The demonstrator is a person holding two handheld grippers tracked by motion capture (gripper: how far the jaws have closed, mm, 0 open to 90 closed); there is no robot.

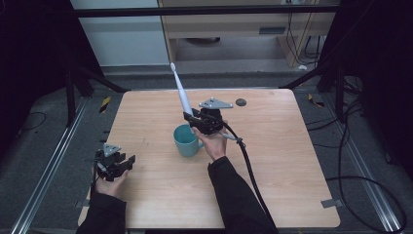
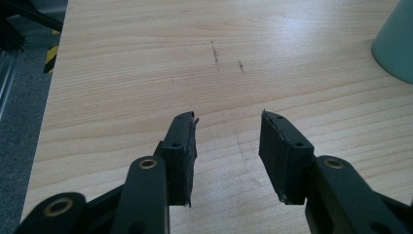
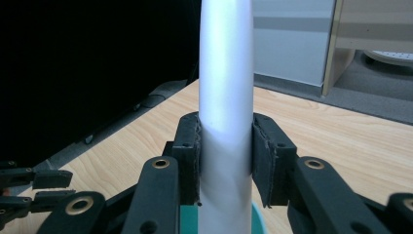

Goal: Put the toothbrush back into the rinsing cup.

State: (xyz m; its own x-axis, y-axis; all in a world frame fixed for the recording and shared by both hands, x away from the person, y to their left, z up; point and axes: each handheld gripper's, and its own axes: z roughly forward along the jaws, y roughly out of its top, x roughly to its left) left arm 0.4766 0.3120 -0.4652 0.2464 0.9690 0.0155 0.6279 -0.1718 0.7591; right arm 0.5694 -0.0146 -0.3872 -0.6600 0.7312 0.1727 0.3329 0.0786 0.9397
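right gripper (image 1: 191,118) clamped on the fat handle of a white electric toothbrush (image 1: 180,90), pads pressing both sides of the handle (image 3: 226,146) in the right gripper view; brush held upright, tilted a little, head up and away, its lower end just behind and above the teal mug (image 1: 186,140) rim, so looks like it's going into the mug handle-first

left gripper (image 1: 117,163) sits low on the table (image 1: 272,161) well left of the mug, jaws apart with nothing between them, only bare wood past the pads (image 2: 182,161), mug edge (image 2: 397,44) off at the far right of that view

risks from here:
- grip is low on a long smooth handle, so the brush could pivot or slide between the pads if it bumps the mug rim
- lower end may catch the rim instead of clearing it (bottom end hidden behind the gripper, can't tell the gap), which would push the mug over or shove it sideways since nothing steadies it
- dropped from high, the brush could bounce and tip the mug, top-heavy once leaning inside
- letting go while tilted may flip it out toward the far side of the mug
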